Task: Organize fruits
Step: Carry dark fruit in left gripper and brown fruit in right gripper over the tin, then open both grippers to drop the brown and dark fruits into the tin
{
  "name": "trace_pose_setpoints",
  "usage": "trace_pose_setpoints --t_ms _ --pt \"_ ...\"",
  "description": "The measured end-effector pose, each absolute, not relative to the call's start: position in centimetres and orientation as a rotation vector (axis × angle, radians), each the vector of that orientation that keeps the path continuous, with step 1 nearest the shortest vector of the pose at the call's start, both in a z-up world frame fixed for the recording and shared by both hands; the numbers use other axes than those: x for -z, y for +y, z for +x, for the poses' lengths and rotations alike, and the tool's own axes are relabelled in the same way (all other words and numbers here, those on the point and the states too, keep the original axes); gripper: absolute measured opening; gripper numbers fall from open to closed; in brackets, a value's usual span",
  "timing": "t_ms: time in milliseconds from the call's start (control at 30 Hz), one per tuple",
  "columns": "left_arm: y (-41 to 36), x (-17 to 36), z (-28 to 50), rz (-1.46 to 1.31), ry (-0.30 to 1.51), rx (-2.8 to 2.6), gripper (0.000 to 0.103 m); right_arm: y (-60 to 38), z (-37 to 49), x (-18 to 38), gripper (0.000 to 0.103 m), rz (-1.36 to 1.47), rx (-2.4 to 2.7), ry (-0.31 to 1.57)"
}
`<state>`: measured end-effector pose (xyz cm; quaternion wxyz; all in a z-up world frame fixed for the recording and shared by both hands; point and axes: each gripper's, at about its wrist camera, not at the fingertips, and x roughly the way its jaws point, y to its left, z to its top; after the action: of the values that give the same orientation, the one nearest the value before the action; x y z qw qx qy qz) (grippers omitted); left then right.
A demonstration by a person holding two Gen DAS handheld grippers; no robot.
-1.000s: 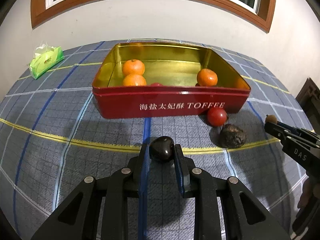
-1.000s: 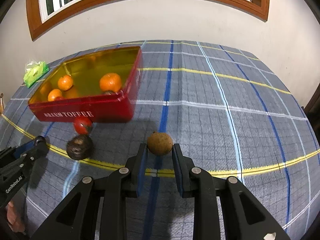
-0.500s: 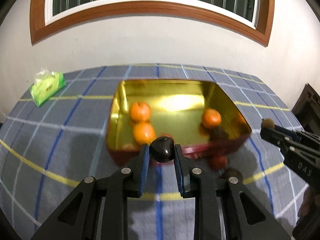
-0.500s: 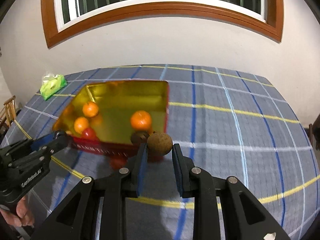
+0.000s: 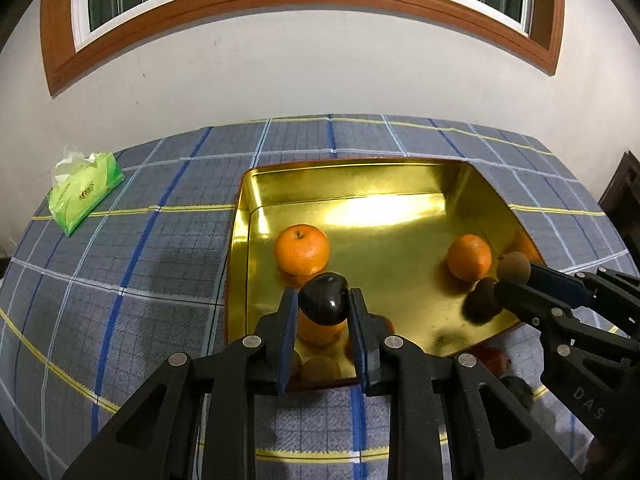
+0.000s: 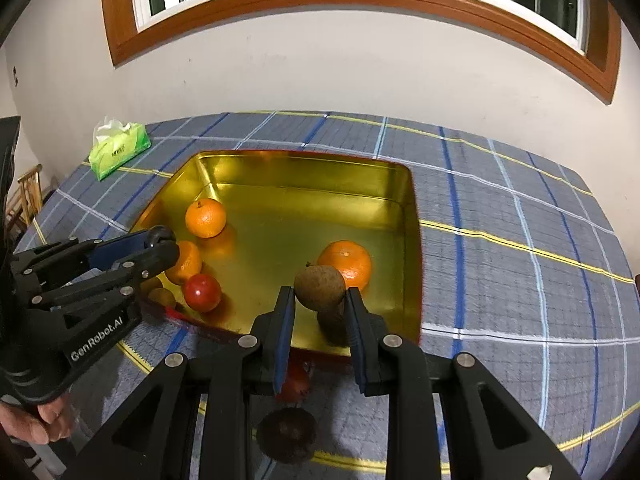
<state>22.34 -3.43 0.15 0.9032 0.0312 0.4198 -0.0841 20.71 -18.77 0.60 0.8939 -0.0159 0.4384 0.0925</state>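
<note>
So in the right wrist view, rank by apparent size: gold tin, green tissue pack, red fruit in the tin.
1. Gold tin
2. Green tissue pack
3. Red fruit, though nearer the camera, so its true size is unsure.

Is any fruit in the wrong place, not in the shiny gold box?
Yes. A red round fruit and a dark wrinkled round fruit lie on the grey checked tablecloth, just outside the near wall of the gold-lined red tin, while the oranges sit inside it.

bare tin (image 6: 408, 216) middle between oranges (image 6: 205, 218), fruit crowding near-left corner
</note>
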Motion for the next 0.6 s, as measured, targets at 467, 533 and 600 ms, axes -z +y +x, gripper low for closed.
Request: trace_pose_setpoints --t_ms 467,533,600 --pt "-3.9 0.7 22.8 0.109 0.868 0.169 0.026 -17.5 21.9 0.6 0.024 -0.049 -0.202 0.945" --pt "-3.9 0.7 22.8 0.106 0.869 0.171 0.027 -17.4 21.9 0.6 0.024 -0.055 -0.199 0.941" --pt "-3.8 0.8 23.0 0.099 0.878 0.169 0.028 -17.4 21.9 0.6 0.027 -0.051 -0.206 0.942"
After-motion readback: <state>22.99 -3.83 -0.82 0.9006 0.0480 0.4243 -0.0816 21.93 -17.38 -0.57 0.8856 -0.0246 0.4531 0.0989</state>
